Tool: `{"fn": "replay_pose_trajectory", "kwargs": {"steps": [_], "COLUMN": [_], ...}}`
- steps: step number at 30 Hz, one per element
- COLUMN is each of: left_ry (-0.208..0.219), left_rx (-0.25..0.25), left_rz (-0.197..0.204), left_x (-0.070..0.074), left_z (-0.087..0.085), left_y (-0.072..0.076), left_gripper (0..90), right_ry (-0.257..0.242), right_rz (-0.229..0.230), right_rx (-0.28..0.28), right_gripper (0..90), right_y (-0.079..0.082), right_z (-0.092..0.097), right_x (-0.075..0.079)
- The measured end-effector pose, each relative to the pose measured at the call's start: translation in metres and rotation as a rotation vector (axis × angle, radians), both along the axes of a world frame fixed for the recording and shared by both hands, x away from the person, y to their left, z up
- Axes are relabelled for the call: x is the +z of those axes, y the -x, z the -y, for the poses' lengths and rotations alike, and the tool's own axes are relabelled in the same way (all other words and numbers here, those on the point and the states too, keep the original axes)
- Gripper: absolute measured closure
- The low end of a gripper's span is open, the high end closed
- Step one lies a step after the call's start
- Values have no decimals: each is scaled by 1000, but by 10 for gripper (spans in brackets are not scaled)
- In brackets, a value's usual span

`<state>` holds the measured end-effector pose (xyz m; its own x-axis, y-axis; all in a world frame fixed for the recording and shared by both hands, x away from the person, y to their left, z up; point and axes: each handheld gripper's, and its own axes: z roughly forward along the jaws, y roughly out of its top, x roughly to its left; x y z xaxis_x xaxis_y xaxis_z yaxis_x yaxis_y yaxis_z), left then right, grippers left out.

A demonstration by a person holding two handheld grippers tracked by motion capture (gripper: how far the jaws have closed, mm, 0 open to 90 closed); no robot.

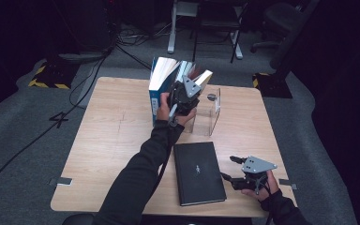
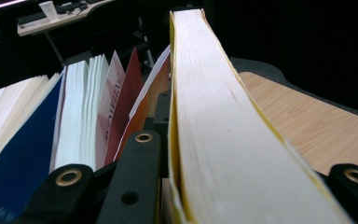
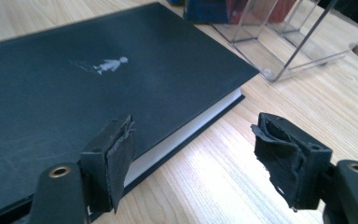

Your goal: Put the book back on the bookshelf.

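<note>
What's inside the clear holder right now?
Several upright books stand in the clear holder; the left gripper grips a thick yellow-edged book. The right end looks empty; the base is hidden.

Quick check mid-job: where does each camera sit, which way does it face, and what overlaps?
High view: overhead, facing forward and down on the table; both forearms show.
Left gripper view: rides the left hand-held gripper, clamped on a yellow-edged book.
Right gripper view: rides the open right hand-held gripper, facing the black book.
Shared: the black book also shows from overhead.
</note>
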<state>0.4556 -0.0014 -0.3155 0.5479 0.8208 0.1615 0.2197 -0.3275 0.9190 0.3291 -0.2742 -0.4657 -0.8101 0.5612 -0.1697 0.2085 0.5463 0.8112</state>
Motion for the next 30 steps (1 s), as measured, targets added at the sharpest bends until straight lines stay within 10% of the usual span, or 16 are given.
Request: {"fn": "replay_pose_trajectory", "kwargs": {"steps": [21, 30], "left_ry": [-15, -15], "left_rx": [106, 149], "left_rz": [15, 86], "left_x": [-11, -25], "left_z": [31, 55], "left_y": [-39, -44], "left_gripper": [749, 743], "right_ry": [24, 32], "right_rz": [-47, -49], "right_rx": [52, 80], "right_gripper": [283, 289], "right_y": [2, 4], "right_z": [-7, -13], "right_x": [-3, -4]}}
